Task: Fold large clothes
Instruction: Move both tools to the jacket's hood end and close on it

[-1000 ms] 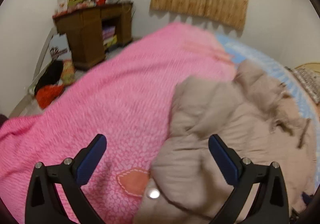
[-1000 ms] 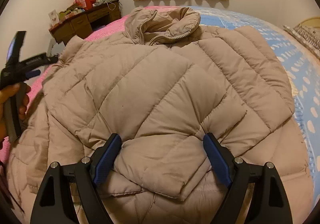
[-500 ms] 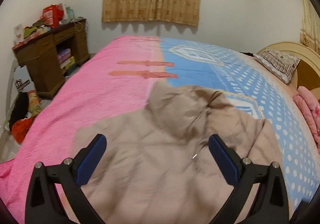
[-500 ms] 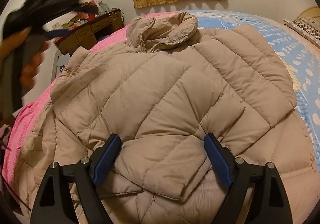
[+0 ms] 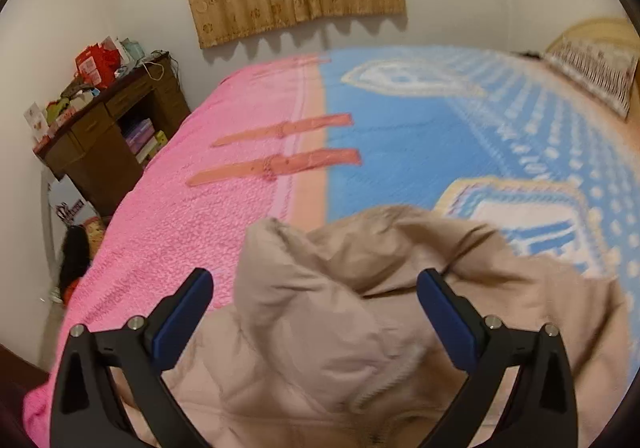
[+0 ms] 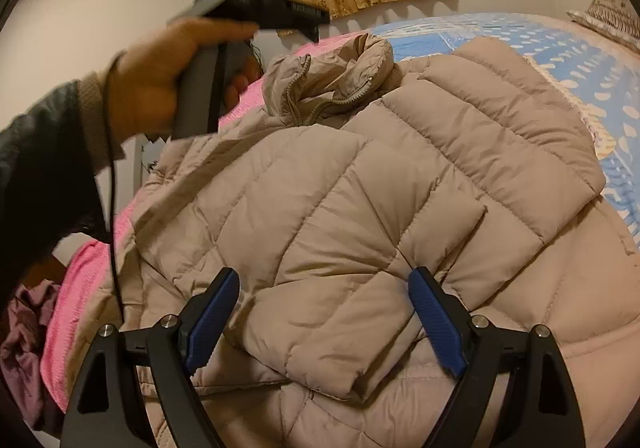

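A beige quilted puffer jacket (image 6: 360, 216) lies spread on the bed, both sleeves folded across its body and the zipped collar (image 6: 332, 80) at the far end. My right gripper (image 6: 323, 280) hovers open just above the near sleeve's cuff, nothing between its blue pads. My left gripper (image 5: 314, 288) is open above the jacket's collar (image 5: 320, 328), which looks blurred, and grips nothing. In the right wrist view a person's hand (image 6: 160, 88) holds the left gripper's handle in the air, left of the collar.
The bed cover is pink (image 5: 192, 216) on the left and blue with white dots (image 5: 460, 136) on the right. A cluttered brown desk (image 5: 112, 136) stands by the wall at left. A pillow (image 5: 596, 68) lies far right. Purple cloth (image 6: 24, 328) hangs off the bed's near-left edge.
My left gripper swung from over the pink cover to above the jacket's collar; in the right wrist view its hand rose from the left edge. The right gripper barely moved.
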Demonstrator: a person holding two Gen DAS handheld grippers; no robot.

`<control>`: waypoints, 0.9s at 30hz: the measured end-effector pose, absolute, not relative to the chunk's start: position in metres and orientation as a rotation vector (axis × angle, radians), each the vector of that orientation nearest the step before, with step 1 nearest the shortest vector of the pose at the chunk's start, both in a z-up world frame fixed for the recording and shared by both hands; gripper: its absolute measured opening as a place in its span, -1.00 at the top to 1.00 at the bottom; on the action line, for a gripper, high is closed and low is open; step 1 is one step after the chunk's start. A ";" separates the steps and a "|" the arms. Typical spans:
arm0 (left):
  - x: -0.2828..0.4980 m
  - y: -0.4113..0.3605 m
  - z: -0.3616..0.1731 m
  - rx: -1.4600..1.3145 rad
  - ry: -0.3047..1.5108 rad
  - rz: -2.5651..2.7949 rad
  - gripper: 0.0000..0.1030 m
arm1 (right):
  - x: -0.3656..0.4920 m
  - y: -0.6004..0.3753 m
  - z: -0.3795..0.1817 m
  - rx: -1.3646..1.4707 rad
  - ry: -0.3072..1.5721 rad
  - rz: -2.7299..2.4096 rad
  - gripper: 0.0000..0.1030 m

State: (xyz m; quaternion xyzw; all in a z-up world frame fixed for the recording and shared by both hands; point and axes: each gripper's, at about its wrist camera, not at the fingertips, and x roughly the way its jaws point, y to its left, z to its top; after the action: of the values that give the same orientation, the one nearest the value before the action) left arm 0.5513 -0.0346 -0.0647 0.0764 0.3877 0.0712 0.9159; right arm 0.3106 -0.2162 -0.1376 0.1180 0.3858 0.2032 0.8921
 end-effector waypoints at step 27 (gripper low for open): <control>0.521 0.063 -0.090 0.043 0.812 -0.036 -0.11 | 0.351 -0.234 -0.023 0.217 0.771 0.450 -0.70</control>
State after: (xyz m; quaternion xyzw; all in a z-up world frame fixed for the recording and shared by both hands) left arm 0.5205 0.0635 -0.0901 0.0208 0.3949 -0.0173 0.9183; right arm 0.3506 -0.2343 -0.0232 0.1048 0.3721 0.2173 0.8963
